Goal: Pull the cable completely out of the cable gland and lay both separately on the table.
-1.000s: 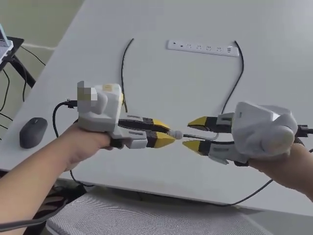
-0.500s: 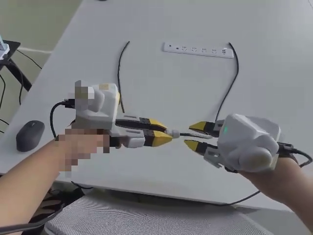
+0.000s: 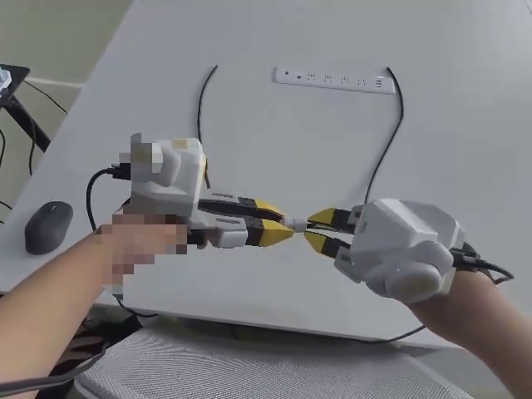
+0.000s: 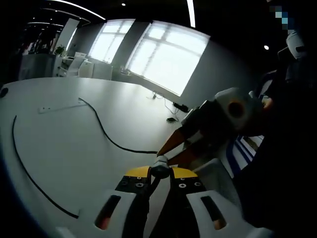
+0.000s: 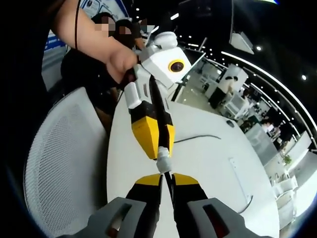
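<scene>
In the head view both grippers are held above the table's near edge, tip to tip. A small white cable gland (image 3: 297,225) sits between the yellow tips of my left gripper (image 3: 287,229), which is shut on it. Out of the gland runs a thin black cable (image 5: 168,179), and my right gripper (image 3: 309,230) is shut on it just behind the gland. The left gripper view has the gland (image 4: 159,170) between its own tips (image 4: 160,173), with the right gripper (image 4: 184,145) right beyond. In the right gripper view the gland (image 5: 163,159) stands just past my right gripper (image 5: 167,180).
A white power strip (image 3: 334,81) lies at the far side of the white table (image 3: 274,150), its black cord (image 3: 389,145) running toward me. A loose black cable (image 3: 202,108) lies to the left. A grey mouse (image 3: 48,226) rests at the left edge. A mesh chair (image 3: 208,370) stands below.
My right gripper has moved left up to the gland, and its jaws have gone from apart to closed on the cable. The left gripper has held its place.
</scene>
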A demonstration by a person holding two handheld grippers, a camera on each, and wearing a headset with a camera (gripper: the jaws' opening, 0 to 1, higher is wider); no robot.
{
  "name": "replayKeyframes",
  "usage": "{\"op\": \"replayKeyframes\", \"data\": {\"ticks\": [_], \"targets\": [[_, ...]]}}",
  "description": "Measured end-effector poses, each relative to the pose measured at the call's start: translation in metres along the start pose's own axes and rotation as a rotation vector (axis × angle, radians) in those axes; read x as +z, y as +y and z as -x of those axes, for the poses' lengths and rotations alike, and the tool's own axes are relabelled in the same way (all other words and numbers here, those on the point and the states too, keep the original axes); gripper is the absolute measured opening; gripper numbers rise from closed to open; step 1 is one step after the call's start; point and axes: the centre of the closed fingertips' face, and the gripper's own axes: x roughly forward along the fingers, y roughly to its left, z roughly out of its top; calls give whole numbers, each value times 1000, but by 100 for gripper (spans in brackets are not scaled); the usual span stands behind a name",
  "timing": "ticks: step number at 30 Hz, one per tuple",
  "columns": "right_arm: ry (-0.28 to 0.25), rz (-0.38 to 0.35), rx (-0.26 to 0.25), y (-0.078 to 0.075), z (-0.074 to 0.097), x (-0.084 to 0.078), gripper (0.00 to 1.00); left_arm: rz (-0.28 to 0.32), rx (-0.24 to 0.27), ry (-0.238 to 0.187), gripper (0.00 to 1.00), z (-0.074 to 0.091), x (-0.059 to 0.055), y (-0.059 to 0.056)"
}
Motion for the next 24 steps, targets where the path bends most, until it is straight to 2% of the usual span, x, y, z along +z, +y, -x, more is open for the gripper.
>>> {"op": "replayKeyframes", "data": {"ticks": [7,13,24], "targets": [[12,31,8,3,0,-3,1,-5,-1,16,15,-2,-6,-1],[13,-12,20,2,-2,-6,0,-10,1,24,15,-3,-7,0],[22,-66,6,-4,-1,-15,0,-21,14,20,15,-6,-5,4]]}}
